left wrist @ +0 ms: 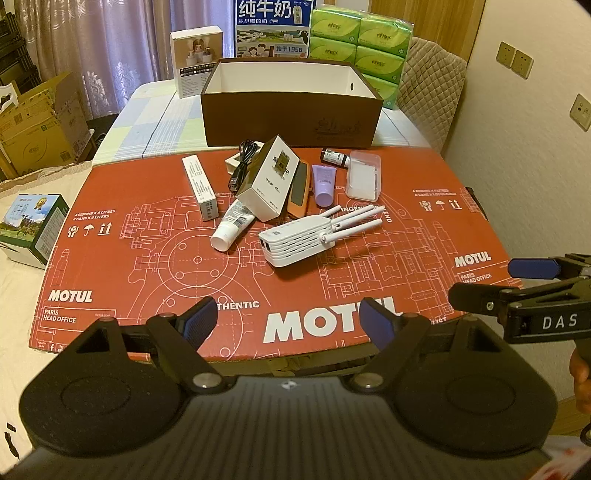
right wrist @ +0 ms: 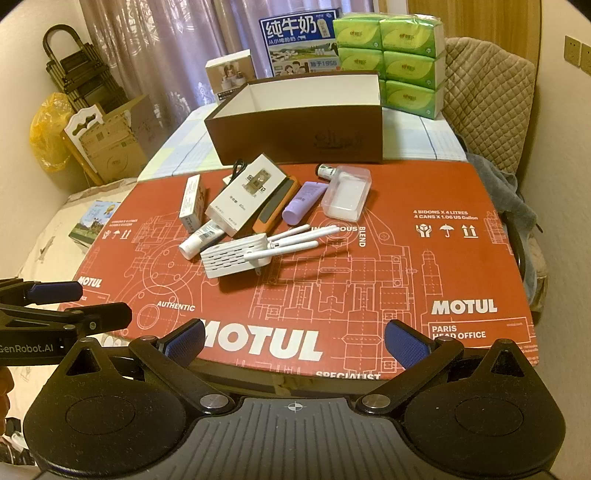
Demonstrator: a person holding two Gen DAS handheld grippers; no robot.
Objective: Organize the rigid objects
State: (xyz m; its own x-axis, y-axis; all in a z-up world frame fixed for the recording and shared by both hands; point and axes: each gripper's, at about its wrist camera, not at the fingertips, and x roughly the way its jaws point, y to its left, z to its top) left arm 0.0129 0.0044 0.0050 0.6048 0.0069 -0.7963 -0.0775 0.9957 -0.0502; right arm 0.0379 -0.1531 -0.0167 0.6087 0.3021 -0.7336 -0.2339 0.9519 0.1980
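A pile of small objects lies on the red MOTUL cardboard (left wrist: pixel 147 266): a white router with antennas (left wrist: pixel 299 238) (right wrist: pixel 240 254), a white box (left wrist: pixel 267 179) (right wrist: pixel 245 195), a narrow white carton (left wrist: pixel 199 186), a white tube (left wrist: pixel 232 227), a purple tube (left wrist: pixel 324 184) (right wrist: pixel 303 203), a clear plastic case (left wrist: pixel 364 175) (right wrist: pixel 347 197), a small dark bottle (left wrist: pixel 334 157) and a black cable (left wrist: pixel 243 162). An open brown box (left wrist: pixel 291 99) (right wrist: pixel 299 118) stands behind them. My left gripper (left wrist: pixel 288 321) and right gripper (right wrist: pixel 295 341) are open and empty, near the cardboard's front edge.
Green tissue packs (left wrist: pixel 373 44), a blue milk carton box (left wrist: pixel 273 26) and a small white box (left wrist: pixel 195 55) stand behind the brown box. A cardboard carton (left wrist: pixel 33 122) sits at left, a padded chair (right wrist: pixel 487 103) at right, a green box (left wrist: pixel 29 225) on the bed.
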